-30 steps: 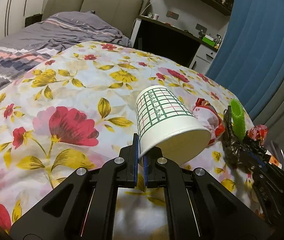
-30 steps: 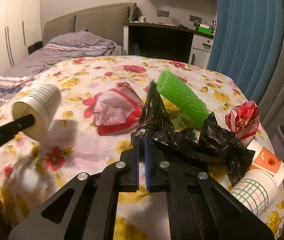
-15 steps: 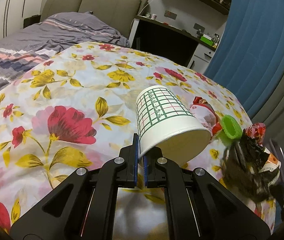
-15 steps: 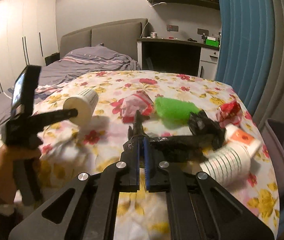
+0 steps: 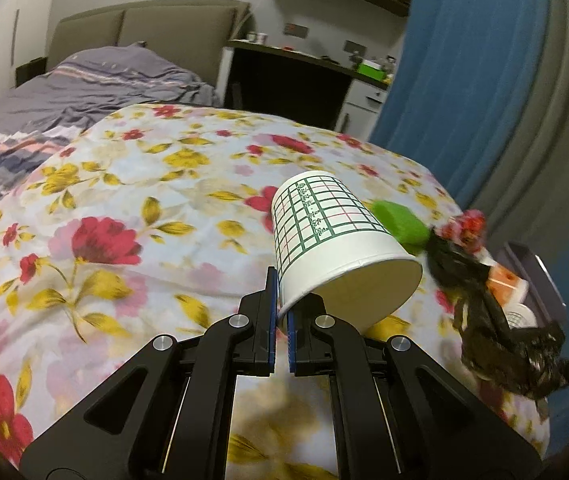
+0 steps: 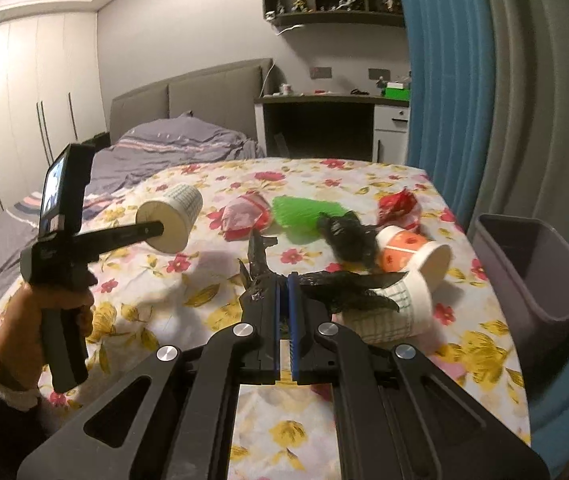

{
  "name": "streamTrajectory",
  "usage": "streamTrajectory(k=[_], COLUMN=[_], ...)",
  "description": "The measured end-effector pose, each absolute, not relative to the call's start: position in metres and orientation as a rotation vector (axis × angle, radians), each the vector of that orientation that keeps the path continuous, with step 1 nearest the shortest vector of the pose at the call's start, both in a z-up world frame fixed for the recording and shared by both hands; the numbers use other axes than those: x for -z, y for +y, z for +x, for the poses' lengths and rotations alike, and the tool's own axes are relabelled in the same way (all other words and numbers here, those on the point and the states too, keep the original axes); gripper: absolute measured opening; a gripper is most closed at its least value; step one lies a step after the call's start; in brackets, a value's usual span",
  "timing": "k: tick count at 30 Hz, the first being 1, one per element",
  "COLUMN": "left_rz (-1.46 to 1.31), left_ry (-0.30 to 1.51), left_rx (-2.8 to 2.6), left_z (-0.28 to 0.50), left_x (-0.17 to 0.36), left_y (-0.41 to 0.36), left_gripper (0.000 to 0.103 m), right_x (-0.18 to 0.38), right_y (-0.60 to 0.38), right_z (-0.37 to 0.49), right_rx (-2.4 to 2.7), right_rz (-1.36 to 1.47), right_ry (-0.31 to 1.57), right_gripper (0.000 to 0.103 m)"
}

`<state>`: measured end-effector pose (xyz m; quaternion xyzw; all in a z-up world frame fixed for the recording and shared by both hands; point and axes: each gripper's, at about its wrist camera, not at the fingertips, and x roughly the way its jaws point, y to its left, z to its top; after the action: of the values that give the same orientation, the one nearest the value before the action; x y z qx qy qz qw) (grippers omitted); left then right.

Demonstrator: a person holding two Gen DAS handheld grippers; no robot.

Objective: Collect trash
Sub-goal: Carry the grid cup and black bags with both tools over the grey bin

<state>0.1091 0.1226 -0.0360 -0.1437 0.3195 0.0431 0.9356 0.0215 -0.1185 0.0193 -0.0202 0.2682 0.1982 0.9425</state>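
My left gripper (image 5: 280, 312) is shut on the rim of a white paper cup with a green grid (image 5: 332, 248) and holds it above the floral cloth; it also shows in the right wrist view (image 6: 172, 216). My right gripper (image 6: 283, 280) is shut on a black plastic bag (image 6: 344, 284), lifted off the table, also seen in the left wrist view (image 5: 496, 332). On the cloth lie a green mesh piece (image 6: 300, 214), a red-white wrapper (image 6: 246, 216), a red crumpled wrapper (image 6: 400, 208), an orange-printed cup (image 6: 412, 250) and a grid cup (image 6: 392, 312).
A grey bin (image 6: 532, 268) stands at the table's right edge by the blue curtain (image 6: 436, 80). A bed (image 6: 156, 156) with grey covers and a dark desk (image 6: 324, 120) lie behind the table. The floral cloth (image 5: 124, 216) covers the table.
My right gripper has risen and pulled back with the black bag, stretching it off the pile. The left gripper holds the cup and has drifted slightly right.
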Motion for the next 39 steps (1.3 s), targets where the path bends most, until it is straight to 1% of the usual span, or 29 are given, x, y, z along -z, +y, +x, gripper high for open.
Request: streamTrajectory(k=[13,25,32,39], left_rz=[-0.230,-0.150,-0.102,-0.038], left_ry=[0.624,0.629,0.628,0.612], left_rx=[0.008,0.117,0.203,0.308], left_z=[0.084,0.089,0.103,0.121], left_x=[0.009,0.000,-0.014,-0.032], left_y=[0.066,0.008,-0.038,-0.105], left_gripper=[0.003,0.003,0.003,0.003], right_x=[-0.039,-0.057,-0.063,-0.068], right_y=[-0.161,-0.201,-0.240,-0.283], right_z=[0.004,-0.001,0.002,0.014], right_rx=[-0.375,-0.274,-0.167,-0.042], right_rz=[0.031,0.070,0.099,0.117], right_ry=[0.468,0.394,0.359,0.334], right_gripper=[0.004,0.004,0.004,0.004])
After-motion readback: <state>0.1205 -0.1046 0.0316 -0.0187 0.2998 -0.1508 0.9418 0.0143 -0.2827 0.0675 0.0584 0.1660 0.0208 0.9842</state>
